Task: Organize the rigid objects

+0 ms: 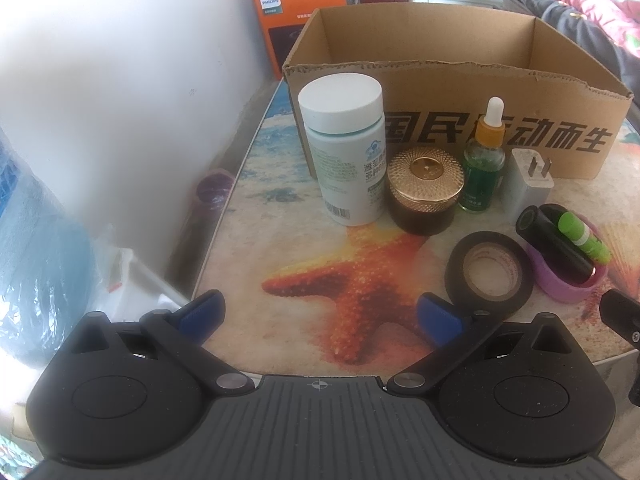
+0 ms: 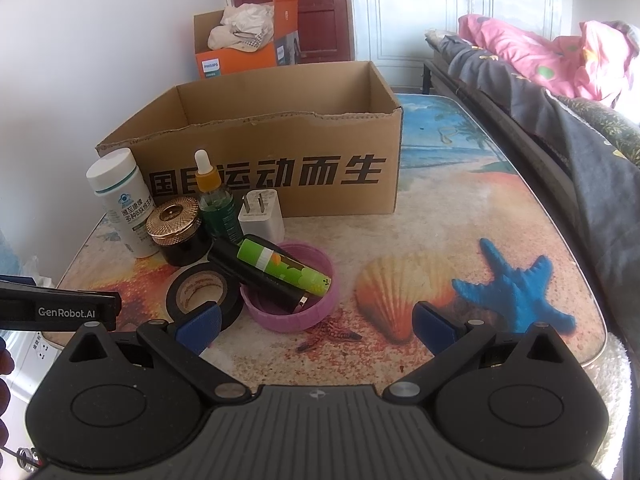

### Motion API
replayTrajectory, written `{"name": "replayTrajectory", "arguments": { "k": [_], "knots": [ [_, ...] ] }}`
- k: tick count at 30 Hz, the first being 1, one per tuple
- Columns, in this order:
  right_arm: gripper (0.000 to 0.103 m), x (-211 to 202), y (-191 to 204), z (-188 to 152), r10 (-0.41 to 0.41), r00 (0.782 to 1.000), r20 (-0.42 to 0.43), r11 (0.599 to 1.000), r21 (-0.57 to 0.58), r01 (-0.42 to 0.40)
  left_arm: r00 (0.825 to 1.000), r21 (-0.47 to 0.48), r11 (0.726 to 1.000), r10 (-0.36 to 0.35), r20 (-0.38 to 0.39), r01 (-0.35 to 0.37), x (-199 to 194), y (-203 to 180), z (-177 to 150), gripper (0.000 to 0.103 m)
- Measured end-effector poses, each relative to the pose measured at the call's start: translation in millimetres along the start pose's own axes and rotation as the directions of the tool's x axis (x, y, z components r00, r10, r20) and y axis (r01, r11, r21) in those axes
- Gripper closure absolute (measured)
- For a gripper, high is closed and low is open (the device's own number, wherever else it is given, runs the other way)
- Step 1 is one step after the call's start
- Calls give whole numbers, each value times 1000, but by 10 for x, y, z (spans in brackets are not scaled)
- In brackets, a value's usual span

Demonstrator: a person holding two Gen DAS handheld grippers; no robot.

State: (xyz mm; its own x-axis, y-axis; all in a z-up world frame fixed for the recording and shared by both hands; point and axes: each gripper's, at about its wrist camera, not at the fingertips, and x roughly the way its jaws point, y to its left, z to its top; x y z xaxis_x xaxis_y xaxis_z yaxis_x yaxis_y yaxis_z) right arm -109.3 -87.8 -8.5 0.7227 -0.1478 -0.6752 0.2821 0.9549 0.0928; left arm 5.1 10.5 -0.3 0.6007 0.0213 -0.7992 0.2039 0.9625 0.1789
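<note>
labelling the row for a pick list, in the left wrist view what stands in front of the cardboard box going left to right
white-capped white plastic pill bottle → gold-lidded dark round jar → green glass dropper bottle with orange collar → white plug-in charger block

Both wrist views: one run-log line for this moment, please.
left tool: open, empty | right tool: open, empty | cardboard box: open | items: on table

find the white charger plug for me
The white charger plug stands prongs-up on the table, just in front of the cardboard box, directly right of the green dropper bottle and behind the purple lid.
</note>
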Motion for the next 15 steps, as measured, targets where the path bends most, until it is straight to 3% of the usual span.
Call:
{"name": "replayTrajectory", "arguments": {
  "k": [4, 9, 12, 15],
  "knots": [
    [0, 13, -46, 31, -6, 1000, 27, 1000, -15, 7, 1000, 25, 999, -23, 21, 22, 13, -41, 4, 0],
    [0, -30, -184, 91, 11, 992, 127, 998, -68, -2, 992, 106, 991, -90, 91, 81, -51, -150, 15, 0],
    [0, -34, -307, 162, 57, 986, 155, 994, -100, -42, 975, 155, 974, -184, 121, 165, -89, -217, 24, 0],
    [0, -29, -421, 253, 125, 979, 162, 987, -120, -106, 942, 191, 940, -310, 129, 283, -110, -286, 25, 1]
  ]
}}
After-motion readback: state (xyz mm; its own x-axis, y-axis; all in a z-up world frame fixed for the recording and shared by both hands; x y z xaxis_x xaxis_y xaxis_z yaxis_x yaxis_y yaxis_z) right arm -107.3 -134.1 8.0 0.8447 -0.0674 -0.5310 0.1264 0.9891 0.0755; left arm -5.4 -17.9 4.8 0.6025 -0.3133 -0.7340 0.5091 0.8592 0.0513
